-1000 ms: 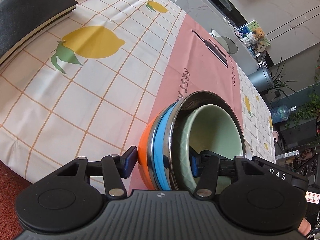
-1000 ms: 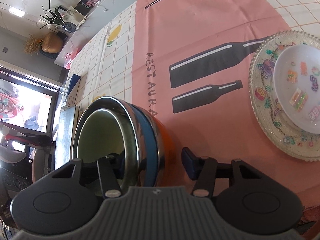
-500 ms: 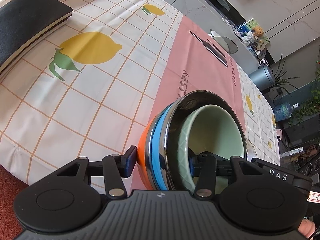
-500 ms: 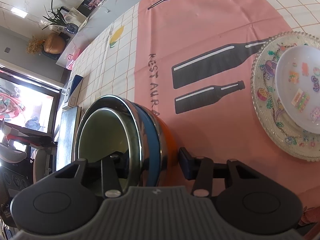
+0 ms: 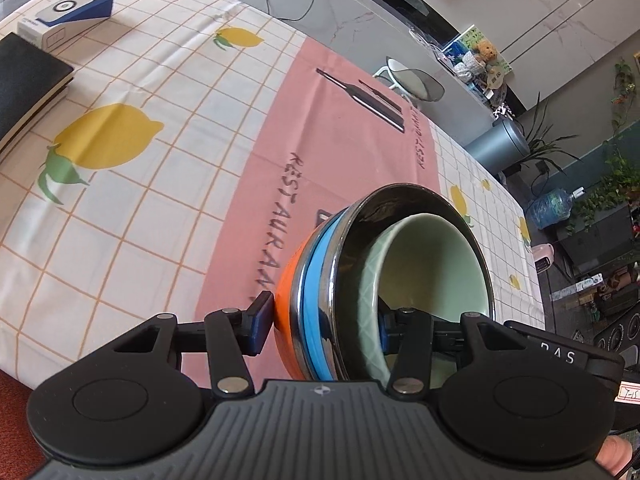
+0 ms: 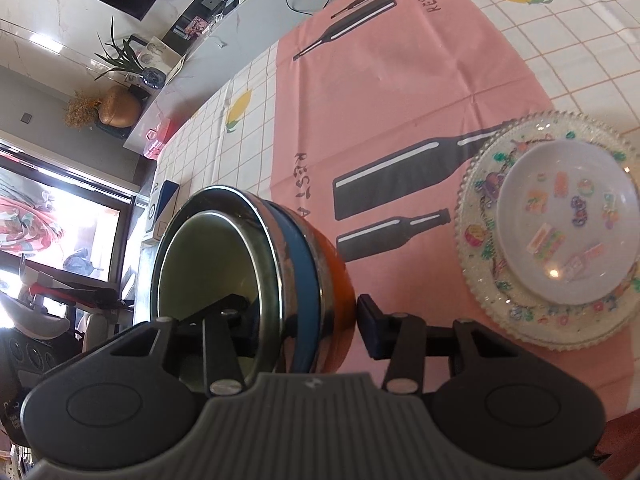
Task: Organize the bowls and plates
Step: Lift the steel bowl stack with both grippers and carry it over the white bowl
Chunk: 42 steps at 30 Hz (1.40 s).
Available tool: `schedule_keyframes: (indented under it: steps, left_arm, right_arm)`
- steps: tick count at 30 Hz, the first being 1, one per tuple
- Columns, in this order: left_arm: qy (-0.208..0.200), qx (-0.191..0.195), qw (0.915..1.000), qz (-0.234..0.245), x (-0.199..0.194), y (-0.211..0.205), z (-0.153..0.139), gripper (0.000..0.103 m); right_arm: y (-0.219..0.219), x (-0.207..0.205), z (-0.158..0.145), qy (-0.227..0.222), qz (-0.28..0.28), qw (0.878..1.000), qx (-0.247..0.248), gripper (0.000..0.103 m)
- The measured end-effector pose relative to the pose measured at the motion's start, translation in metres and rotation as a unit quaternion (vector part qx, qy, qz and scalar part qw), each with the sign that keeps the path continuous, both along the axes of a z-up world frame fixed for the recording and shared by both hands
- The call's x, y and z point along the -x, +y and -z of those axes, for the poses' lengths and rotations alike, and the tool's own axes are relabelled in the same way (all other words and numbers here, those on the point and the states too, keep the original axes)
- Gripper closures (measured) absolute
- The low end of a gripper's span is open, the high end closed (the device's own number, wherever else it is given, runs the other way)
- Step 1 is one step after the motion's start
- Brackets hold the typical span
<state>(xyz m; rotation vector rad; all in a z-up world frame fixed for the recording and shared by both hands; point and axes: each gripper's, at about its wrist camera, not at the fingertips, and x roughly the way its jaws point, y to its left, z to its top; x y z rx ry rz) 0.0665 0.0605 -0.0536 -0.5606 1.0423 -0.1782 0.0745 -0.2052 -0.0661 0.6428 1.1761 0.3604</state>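
Bowls nested four deep make up the load: an orange bowl (image 5: 285,300) on the outside, then a blue one (image 5: 316,280), a steel bowl (image 5: 404,200) with a mirror-bright rim, and a pale green bowl (image 5: 432,264) innermost. The stack (image 6: 260,272) hangs over the near part of the counter (image 5: 152,208), above the pink runner (image 6: 400,92), and appears clear of the cloth, though the views do not show its underside. It is gripped from two sides. The left tongs (image 5: 320,322) are clamped across the walls at the rim, one pad on the orange outside, the other inside the green bowl. The right tongs (image 6: 304,316) straddle the opposite side the same way; the outer pad sits right at the orange wall, the inner one deep in the green bowl, and they look clamped too.

Handling, as a judgement: the stack is stiff and probably fairly heavy for a rim pinch. The green bowl looks glazed, so slick and breakable; the steel is polished and slippery. Only the pinch binds the bowls together, so a tilt could let the inner ones slide or rattle. Opposite-rim holds, kept level and moved together, suit it best.

To the right, well apart, a beaded glass plate (image 6: 476,280) carries a smaller white plate (image 6: 520,216).
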Motion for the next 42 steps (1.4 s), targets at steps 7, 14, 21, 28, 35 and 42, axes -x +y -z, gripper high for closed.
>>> schedule_keyframes:
  steps: [7,14,21,28,35,42]
  left_arm:
    - [-0.013,0.002,0.9991,0.039,-0.019,-0.055,-0.018,0.048]
    - [-0.007,0.013,0.9972,0.073,-0.036,-0.108,-0.02,0.049]
    - [0.006,0.012,0.9958,0.09,-0.048,-0.142,-0.009,0.049]
    - [0.024,0.009,0.9954,0.092,-0.053,-0.155,0.004,0.049]
    - [0.036,-0.002,0.9957,0.085,-0.05,-0.153,0.012,0.05]
    - [0.043,-0.007,0.9956,0.082,-0.05,-0.153,0.021,0.05]
  right_arm:
    - [-0.057,-0.006,-0.026,-0.006,0.022,1.0,0.008,0.057]
    - [-0.114,-0.006,-0.041,-0.002,0.044,0.999,0.019,0.058]
    - [-0.155,-0.01,-0.035,0.009,0.063,0.998,0.021,0.058]
    - [-0.173,-0.015,-0.023,0.024,0.072,0.997,0.024,0.058]
    - [-0.168,-0.015,-0.006,0.038,0.064,0.997,0.015,0.058]
    - [-0.166,-0.015,0.007,0.05,0.064,0.997,0.018,0.058]
